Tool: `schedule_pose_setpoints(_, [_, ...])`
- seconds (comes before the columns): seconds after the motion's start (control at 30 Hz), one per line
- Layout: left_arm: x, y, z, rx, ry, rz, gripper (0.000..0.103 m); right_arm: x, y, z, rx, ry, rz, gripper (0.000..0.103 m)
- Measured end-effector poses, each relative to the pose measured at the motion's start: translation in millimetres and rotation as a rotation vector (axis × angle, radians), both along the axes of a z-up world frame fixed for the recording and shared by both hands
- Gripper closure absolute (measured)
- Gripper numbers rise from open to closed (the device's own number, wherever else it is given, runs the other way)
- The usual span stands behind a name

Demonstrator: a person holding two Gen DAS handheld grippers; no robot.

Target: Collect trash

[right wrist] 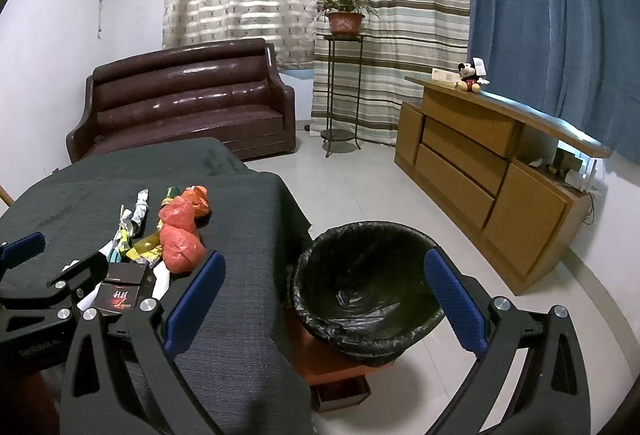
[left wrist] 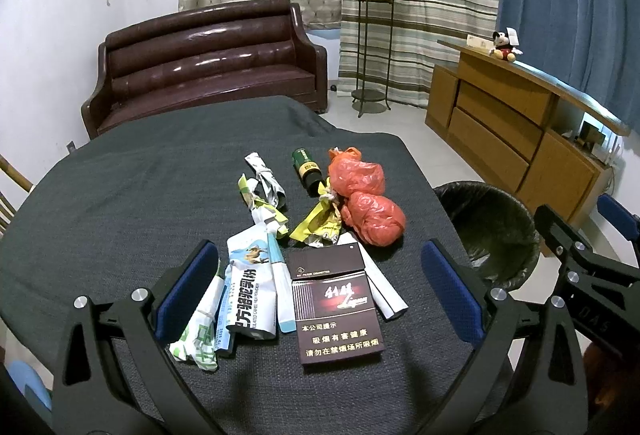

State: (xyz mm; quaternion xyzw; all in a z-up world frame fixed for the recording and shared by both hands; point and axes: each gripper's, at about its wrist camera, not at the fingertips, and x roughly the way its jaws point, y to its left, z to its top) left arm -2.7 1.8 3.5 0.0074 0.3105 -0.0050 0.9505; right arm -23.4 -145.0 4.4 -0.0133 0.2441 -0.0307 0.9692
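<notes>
Judging by the heap, barely begun: cigarette pack (left wrist: 335, 309), milk-powder sachets (left wrist: 250, 295), orange bags (left wrist: 366, 201) and green bottle (left wrist: 306, 169) all on the desk (left wrist: 120, 195), ahead of the left gripper (left wrist: 320, 289), spread wide, empty. Right gripper (right wrist: 326, 301) likewise agape over the black-lined bin (right wrist: 366, 275), seemingly empty. Everything left to bin.

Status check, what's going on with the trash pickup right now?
Left gripper and right gripper: jaws open, empty. Trash all on table; bin empty. Nothing in the way.
</notes>
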Motion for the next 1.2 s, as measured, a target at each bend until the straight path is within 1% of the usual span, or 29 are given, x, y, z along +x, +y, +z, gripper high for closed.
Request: schedule_pose_setpoints(1.2, [-1.3, 1.6, -0.2, 0.003, 0.007, 0.003, 0.004, 0.6, 0.2, -0.4, 0.006, 0.003, -0.002, 0.006])
